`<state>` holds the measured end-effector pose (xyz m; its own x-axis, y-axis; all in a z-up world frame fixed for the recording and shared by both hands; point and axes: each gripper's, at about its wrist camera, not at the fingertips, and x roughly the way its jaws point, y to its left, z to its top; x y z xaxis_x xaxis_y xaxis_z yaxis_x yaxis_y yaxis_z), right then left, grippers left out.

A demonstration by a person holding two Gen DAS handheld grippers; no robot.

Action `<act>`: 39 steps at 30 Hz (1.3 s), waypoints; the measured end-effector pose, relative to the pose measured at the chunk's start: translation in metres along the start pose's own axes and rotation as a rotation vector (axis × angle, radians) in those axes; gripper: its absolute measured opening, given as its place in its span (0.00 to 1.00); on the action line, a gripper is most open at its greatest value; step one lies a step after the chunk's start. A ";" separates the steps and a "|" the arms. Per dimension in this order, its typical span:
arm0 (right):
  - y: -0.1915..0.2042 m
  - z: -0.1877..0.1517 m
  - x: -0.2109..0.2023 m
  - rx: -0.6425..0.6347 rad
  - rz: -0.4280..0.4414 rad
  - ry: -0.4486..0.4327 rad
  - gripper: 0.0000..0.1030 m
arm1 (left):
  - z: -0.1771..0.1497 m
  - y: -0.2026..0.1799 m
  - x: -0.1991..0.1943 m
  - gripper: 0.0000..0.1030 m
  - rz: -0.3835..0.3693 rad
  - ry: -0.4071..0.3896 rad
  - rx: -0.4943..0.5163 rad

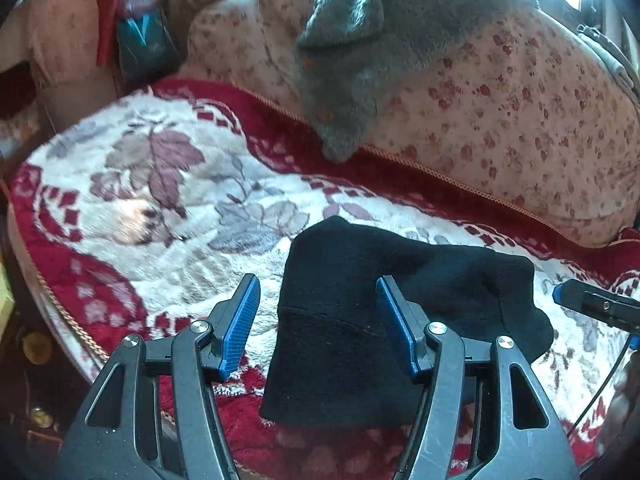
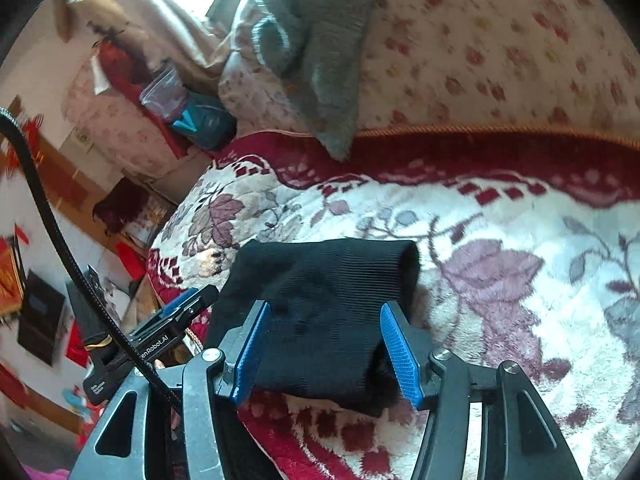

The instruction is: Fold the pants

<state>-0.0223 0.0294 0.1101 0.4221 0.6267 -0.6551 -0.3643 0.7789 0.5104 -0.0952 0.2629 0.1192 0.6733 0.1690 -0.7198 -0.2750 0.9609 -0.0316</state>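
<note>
The black pants (image 1: 340, 340) lie folded into a small bundle on the red and white floral blanket (image 1: 160, 208). My left gripper (image 1: 316, 284) hovers open over the bundle's left end, its right finger above the cloth and its left finger above the blanket. Nothing is pinched in it. In the right wrist view, my right gripper (image 2: 326, 308) stands open over the same pants (image 2: 328, 272), one blue pad on each side and the ribbed cloth below them. Each gripper shows in the other's view: the right one's tip (image 1: 560, 294) at the far right, the left one (image 2: 188, 300) at the left.
A grey fleece garment (image 1: 360, 40) hangs over the flower-print back cushion (image 1: 520, 120) behind the blanket. The blanket's front edge with its gold cord (image 1: 68, 312) falls away at the lower left. A teal bag (image 1: 140, 40) and other clutter sit past the left end.
</note>
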 end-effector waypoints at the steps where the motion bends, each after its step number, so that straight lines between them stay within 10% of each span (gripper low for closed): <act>1: 0.006 -0.002 0.000 -0.021 -0.011 -0.004 0.54 | -0.001 -0.003 -0.004 0.59 0.007 -0.011 0.007; 39: 0.057 -0.030 0.033 -0.168 -0.065 0.054 0.54 | -0.021 -0.010 -0.031 0.58 0.083 -0.052 -0.003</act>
<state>-0.0541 0.0944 0.1007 0.4056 0.5698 -0.7148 -0.4730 0.7999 0.3693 -0.1275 0.2434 0.1268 0.6828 0.2590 -0.6831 -0.3333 0.9425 0.0242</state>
